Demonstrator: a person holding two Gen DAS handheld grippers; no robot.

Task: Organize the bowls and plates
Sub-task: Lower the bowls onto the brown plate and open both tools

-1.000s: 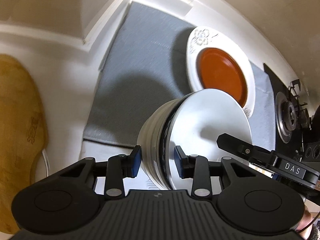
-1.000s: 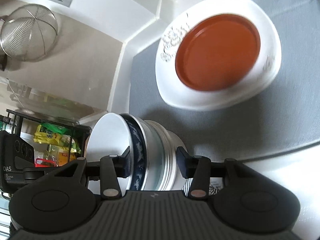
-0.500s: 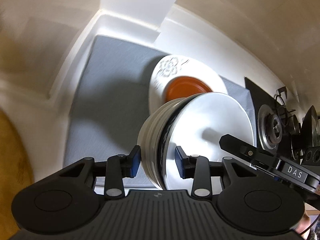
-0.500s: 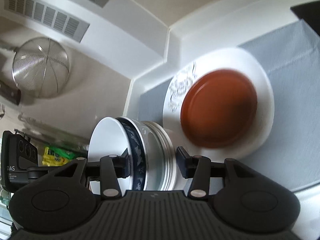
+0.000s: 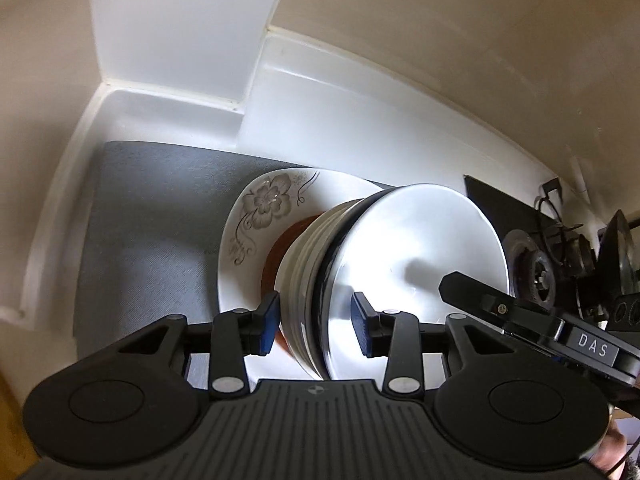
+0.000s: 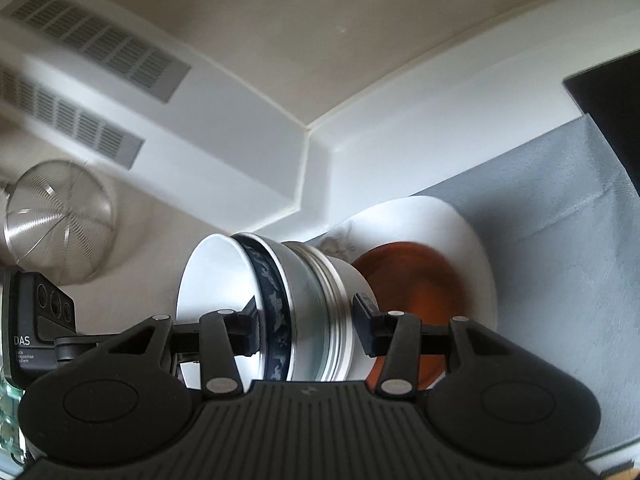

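A stack of nested bowls (image 5: 360,280), white with one dark blue patterned rim (image 6: 276,304), hangs between both grippers. My left gripper (image 5: 314,326) is shut on one side of the stack's rims. My right gripper (image 6: 306,330) is shut on the opposite side. The stack sits just over a white flower-patterned plate (image 5: 264,220) holding a smaller red-brown plate (image 6: 416,276). Both plates lie on a grey mat (image 5: 160,216). Whether the stack touches the red-brown plate is hidden.
The grey mat (image 6: 560,208) lies in a white countertop corner with walls (image 5: 180,40) close behind. A gas stove burner (image 5: 532,268) is at the right. A metal strainer (image 6: 60,220) hangs on the wall under a vent hood (image 6: 92,72).
Both grippers have carried the bowl stack forward and down over the plates. The red-brown plate is now mostly covered by the stack in the left wrist view.
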